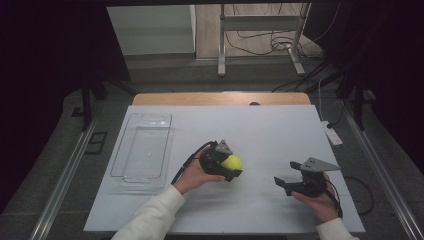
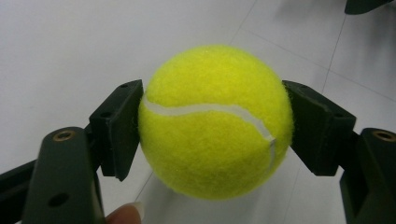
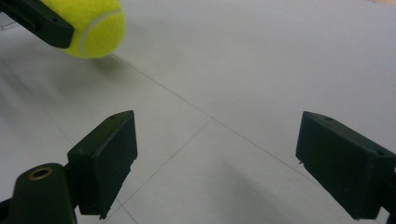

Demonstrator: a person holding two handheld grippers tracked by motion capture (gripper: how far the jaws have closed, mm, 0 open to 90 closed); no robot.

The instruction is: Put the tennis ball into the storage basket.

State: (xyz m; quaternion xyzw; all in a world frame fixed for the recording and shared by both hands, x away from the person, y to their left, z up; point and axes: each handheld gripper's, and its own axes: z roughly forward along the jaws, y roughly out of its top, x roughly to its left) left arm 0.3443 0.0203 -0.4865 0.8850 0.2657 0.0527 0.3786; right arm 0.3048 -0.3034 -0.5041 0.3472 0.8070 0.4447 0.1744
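A yellow tennis ball (image 1: pixel 233 162) sits near the middle of the white table, with my left gripper (image 1: pixel 231 165) shut on it. In the left gripper view both black pads (image 2: pixel 117 126) press on the sides of the ball (image 2: pixel 215 121), and a fingertip shows at the bottom edge. My right gripper (image 1: pixel 285 182) rests to the right of the ball, near the front edge, open with nothing between its jaws. The right gripper view looks across bare table between its fingers (image 3: pixel 105 161) toward the tennis ball (image 3: pixel 93 28) at the top left.
A clear plastic tray (image 1: pixel 142 150) lies on the left side of the white table cover (image 1: pixel 280 130). A white power strip (image 1: pixel 332 132) sits at the right edge. Beyond the table stand metal frame legs (image 1: pixel 221 45) and floor cables.
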